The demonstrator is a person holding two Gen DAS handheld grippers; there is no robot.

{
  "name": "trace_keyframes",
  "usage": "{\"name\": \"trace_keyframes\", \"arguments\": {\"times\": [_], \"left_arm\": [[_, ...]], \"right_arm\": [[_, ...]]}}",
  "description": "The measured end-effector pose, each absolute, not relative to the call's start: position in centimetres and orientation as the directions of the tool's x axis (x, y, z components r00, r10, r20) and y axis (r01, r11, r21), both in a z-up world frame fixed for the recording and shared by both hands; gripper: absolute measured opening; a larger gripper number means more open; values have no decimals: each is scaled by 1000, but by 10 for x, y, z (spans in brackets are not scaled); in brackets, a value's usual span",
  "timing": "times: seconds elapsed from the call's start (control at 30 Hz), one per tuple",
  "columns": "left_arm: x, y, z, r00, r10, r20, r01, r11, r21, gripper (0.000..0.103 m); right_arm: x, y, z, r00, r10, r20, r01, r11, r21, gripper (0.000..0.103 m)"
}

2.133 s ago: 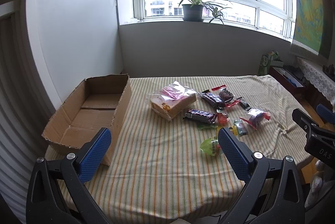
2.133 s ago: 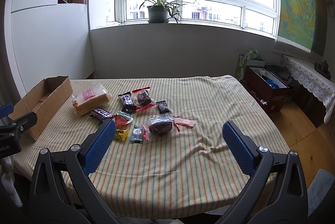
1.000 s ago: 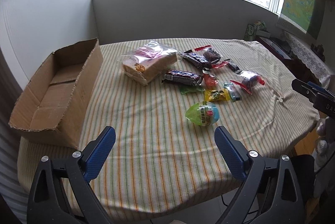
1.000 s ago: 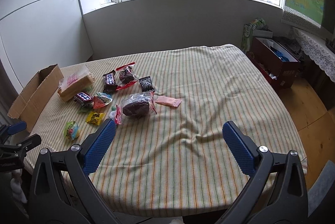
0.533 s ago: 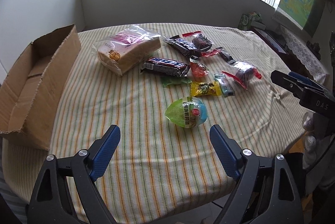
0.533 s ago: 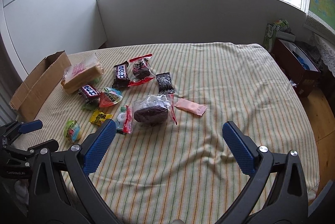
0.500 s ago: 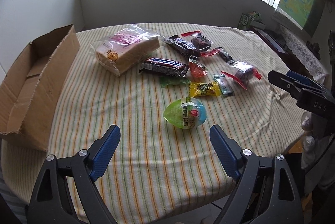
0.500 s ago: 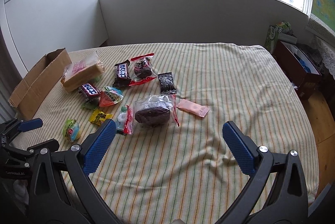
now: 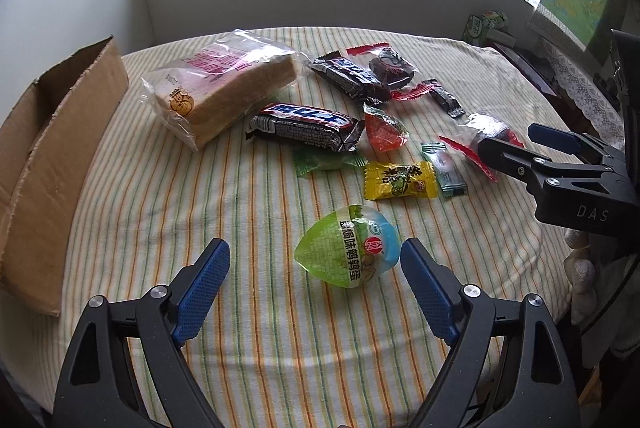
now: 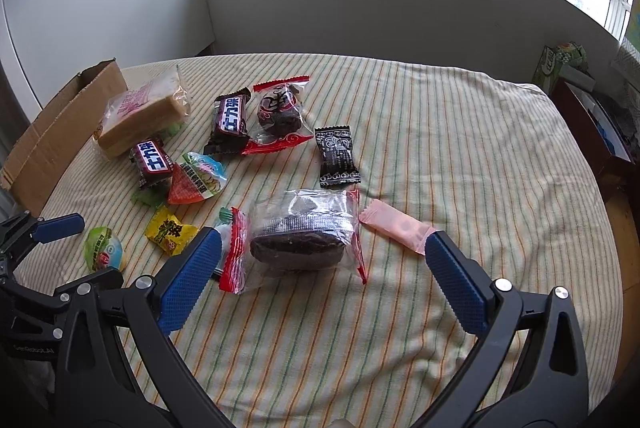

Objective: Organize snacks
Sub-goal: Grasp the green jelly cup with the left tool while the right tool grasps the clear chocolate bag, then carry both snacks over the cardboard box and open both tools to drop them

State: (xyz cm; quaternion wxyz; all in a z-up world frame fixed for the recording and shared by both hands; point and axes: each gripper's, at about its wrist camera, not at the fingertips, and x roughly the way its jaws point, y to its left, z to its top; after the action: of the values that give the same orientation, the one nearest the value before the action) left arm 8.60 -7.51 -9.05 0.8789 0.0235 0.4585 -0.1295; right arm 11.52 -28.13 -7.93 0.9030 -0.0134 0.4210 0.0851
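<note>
striped cloth [image 9: 248,328] | snacks crowded | L jaws apart by egg pack [image 9: 347,246] | R jaws apart by cake pack [image 10: 301,237]

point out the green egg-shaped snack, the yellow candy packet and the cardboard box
green egg-shaped snack [image 9: 347,246]: left wrist view, middle of its label.
yellow candy packet [image 9: 400,180]: left wrist view, centre of the wrapper.
cardboard box [image 9: 68,132]: left wrist view, its near side wall.
</note>
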Motion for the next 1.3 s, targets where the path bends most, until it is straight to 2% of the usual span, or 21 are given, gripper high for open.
{"name": "trace_keyframes", "arguments": {"times": [0.07,0.2,0.33,0.43,0.53,0.6,0.67,0.77,0.83,0.9,0.97,1.0,1.07,1.3], "left_arm": [[88,-76,-92,539,-203,-817,248,966,-76,81],[91,-75,-95,543,-198,-816,243,967,-73,76],[94,-71,-95,549,-195,-813,231,970,-76,65],[94,-68,-94,550,-195,-812,227,971,-79,61],[92,-66,-94,553,-195,-810,228,971,-78,57],[91,-65,-94,553,-198,-809,225,971,-84,57],[88,-64,-93,553,-200,-809,228,970,-84,57],[85,-64,-94,557,-192,-808,231,970,-71,57],[82,-64,-94,564,-188,-804,237,970,-61,57],[80,-63,-94,569,-186,-801,236,970,-57,56],[80,-61,-94,577,-172,-798,222,974,-49,44],[80,-60,-94,579,-169,-797,221,974,-46,41],[80,-57,-92,582,-166,-796,214,976,-47,27],[79,-51,-91,581,-177,-795,206,976,-67,25]], "right_arm": [[121,-283,-82,612,152,-776,-158,985,69,103],[130,-289,-85,589,181,-788,-149,982,114,103],[134,-288,-86,581,189,-791,-150,981,124,102],[135,-283,-88,577,187,-795,-164,980,111,93],[133,-278,-89,578,175,-797,-173,981,90,92],[133,-276,-89,578,174,-797,-179,980,84,87],[133,-274,-90,571,178,-801,-187,979,84,72],[132,-272,-94,563,175,-807,-195,978,76,64],[131,-272,-94,569,170,-804,-190,979,72,55],[130,-274,-93,571,182,-801,-192,978,85,53],[129,-276,-93,571,190,-799,-194,977,93,51],[129,-277,-93,572,194,-797,-194,976,98,51],[128,-277,-92,577,198,-792,-195,976,101,48],[123,-278,-90,599,185,-779,-186,978,90,47]]}}
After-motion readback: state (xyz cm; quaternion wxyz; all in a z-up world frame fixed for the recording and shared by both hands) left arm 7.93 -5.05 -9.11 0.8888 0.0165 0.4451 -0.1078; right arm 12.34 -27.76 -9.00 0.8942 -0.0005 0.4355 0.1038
